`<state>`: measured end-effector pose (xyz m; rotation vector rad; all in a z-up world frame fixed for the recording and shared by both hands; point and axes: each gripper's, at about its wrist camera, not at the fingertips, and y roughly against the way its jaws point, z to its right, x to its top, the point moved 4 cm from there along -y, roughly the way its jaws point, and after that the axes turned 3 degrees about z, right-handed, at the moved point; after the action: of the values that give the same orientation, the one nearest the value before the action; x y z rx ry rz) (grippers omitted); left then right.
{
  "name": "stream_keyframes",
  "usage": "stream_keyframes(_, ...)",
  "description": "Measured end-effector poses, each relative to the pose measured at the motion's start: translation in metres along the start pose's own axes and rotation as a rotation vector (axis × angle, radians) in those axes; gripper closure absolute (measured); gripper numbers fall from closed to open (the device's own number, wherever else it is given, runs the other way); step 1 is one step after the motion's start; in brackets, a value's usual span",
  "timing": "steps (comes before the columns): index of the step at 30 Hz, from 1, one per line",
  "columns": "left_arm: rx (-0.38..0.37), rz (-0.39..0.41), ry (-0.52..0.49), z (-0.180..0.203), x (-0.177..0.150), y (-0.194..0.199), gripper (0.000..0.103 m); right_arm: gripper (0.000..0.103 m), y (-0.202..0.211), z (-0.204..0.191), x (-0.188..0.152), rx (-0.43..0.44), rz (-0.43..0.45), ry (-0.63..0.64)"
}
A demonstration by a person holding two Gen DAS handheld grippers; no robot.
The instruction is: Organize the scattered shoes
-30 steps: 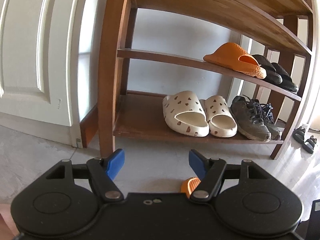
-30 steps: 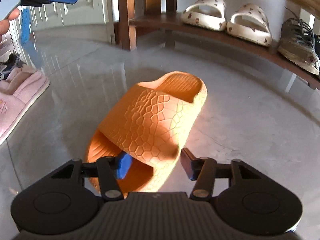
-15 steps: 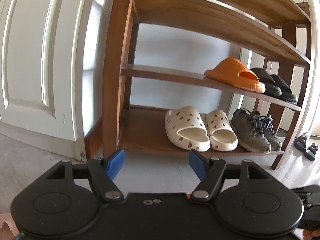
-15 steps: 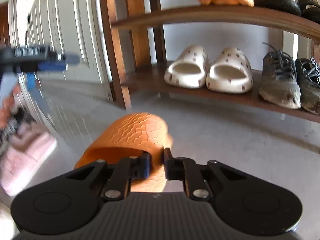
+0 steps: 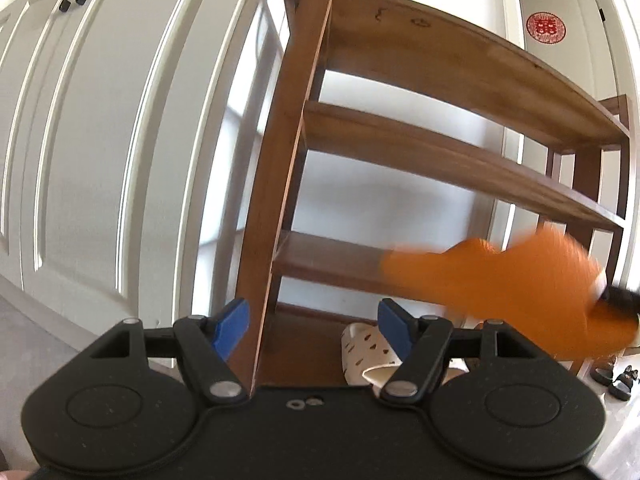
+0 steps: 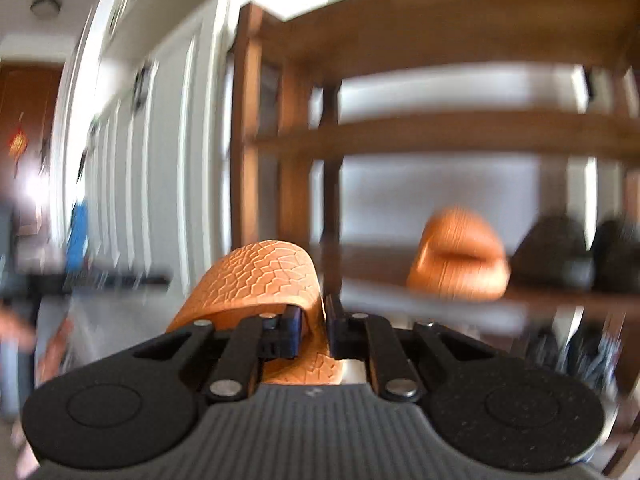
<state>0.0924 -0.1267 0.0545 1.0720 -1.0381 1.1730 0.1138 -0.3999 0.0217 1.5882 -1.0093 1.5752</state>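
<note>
My right gripper is shut on the strap edge of an orange slide sandal and holds it up in the air, level with the shoe rack's middle shelf. Its mate, another orange sandal, sits on a lower shelf beside dark shoes. In the left wrist view the held orange sandal shows as a blur at right in front of the wooden rack. My left gripper is open with nothing between its blue pads.
A cream spotted slide lies on the rack's bottom shelf. White panelled doors stand left of the rack. Small dark sandals lie on the floor at far right. A person's hand shows blurred at left.
The right gripper closed on the orange sandal on the floor and lifted it to shelf height. The left gripper rose and tilted up, still open.
</note>
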Motion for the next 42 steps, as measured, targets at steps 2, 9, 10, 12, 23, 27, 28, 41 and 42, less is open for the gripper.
stream_keyframes(2,-0.013,-0.020,0.002,0.003,-0.002,-0.001,0.032,0.088,-0.015,0.003,0.010,-0.063,0.025,0.007)
stream_keyframes(9,-0.041,-0.066,-0.004,0.007,-0.011,-0.003,0.032,0.087,-0.114,0.013,0.011,-0.290,-0.057,0.060)
stream_keyframes(10,-0.041,-0.067,-0.002,0.006,-0.011,-0.004,0.032,0.087,-0.125,0.014,0.008,-0.312,-0.074,0.060)
stream_keyframes(12,-0.040,-0.073,0.002,0.004,-0.012,-0.007,0.032,0.088,-0.144,0.018,0.004,-0.360,-0.105,0.045)
stream_keyframes(23,-0.024,-0.129,0.018,0.000,-0.029,-0.022,0.031,0.076,-0.204,0.012,-0.024,-0.491,-0.205,-0.079)
stream_keyframes(27,-0.009,-0.135,0.027,-0.006,-0.033,-0.023,0.031,0.046,-0.183,0.008,-0.020,-0.444,-0.202,-0.060)
stream_keyframes(28,-0.007,-0.139,0.030,-0.007,-0.034,-0.023,0.031,0.045,-0.172,0.007,-0.018,-0.428,-0.194,-0.048)
stream_keyframes(41,-0.059,-0.154,0.012,0.008,-0.040,-0.023,0.031,0.016,-0.161,0.009,-0.003,-0.376,-0.244,0.013)
stream_keyframes(42,-0.058,-0.152,0.014,0.007,-0.039,-0.022,0.031,0.016,-0.170,0.011,-0.006,-0.380,-0.271,-0.011)
